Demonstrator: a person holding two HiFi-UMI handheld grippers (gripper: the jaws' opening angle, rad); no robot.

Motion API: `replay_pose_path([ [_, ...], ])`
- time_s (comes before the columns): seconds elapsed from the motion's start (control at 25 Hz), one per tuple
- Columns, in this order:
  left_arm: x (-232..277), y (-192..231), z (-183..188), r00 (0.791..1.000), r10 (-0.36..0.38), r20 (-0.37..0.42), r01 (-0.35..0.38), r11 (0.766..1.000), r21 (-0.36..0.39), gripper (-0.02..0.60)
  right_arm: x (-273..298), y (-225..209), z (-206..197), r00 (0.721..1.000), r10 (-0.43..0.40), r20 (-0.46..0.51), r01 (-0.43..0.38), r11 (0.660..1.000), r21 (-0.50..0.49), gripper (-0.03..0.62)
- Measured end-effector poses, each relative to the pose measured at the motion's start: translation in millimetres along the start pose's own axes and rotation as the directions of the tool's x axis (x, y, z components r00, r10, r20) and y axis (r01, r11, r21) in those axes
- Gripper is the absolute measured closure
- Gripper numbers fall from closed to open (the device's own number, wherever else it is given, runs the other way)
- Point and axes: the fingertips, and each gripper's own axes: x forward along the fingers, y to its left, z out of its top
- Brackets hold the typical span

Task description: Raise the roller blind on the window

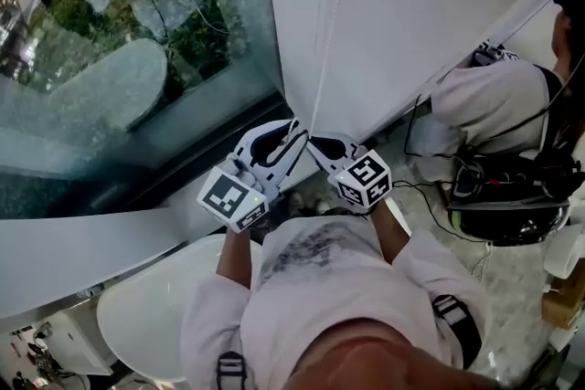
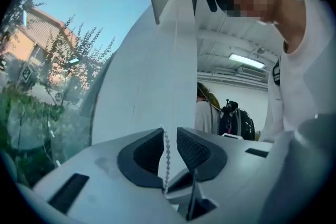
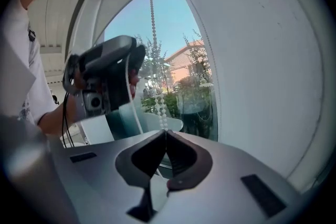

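Jaws on right gripper (image 3: pixel 165 131) pinch beaded cord (image 3: pixel 153 34) (white).

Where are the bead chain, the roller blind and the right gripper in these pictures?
bead chain (image 3: pixel 153 23), right gripper view, on the beads hanging above the jaws.
roller blind (image 1: pixel 430 5), head view, on its white fabric.
right gripper (image 3: pixel 166 131), right gripper view, at the closed jaw tips, where the chain enters.

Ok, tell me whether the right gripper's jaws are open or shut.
Shut. In the right gripper view, the right gripper has its jaws meeting at the tips, pinching the bead chain that hangs down into them.
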Motion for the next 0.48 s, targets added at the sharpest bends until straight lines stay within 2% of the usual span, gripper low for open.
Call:
replay_pose_path([
  [0.12, 10, -6, 41, 0.999, -0.045, 0.012, 0.044, 0.997, 0.056, 0.514, -1, 5, 2, 1.0, 0.003, -0.001, -0.003, 1.0, -0.003, 0.531],
  [0.32, 18, -12, 103, 0.99, -0.101, 0.099, 0.093, 0.992, 0.084, 0.514, 0, 8, 3, 1.0, -0.001, -0.016, 0.001, 1.0, -0.013, 0.531],
  [0.48, 29, -12, 139, 0.984, -0.125, 0.128, 0.109, 0.987, 0.12, 0.514, 1, 6, 3, 1.0, 0.001, -0.02, -0.001, 1.0, -0.015, 0.531],
])
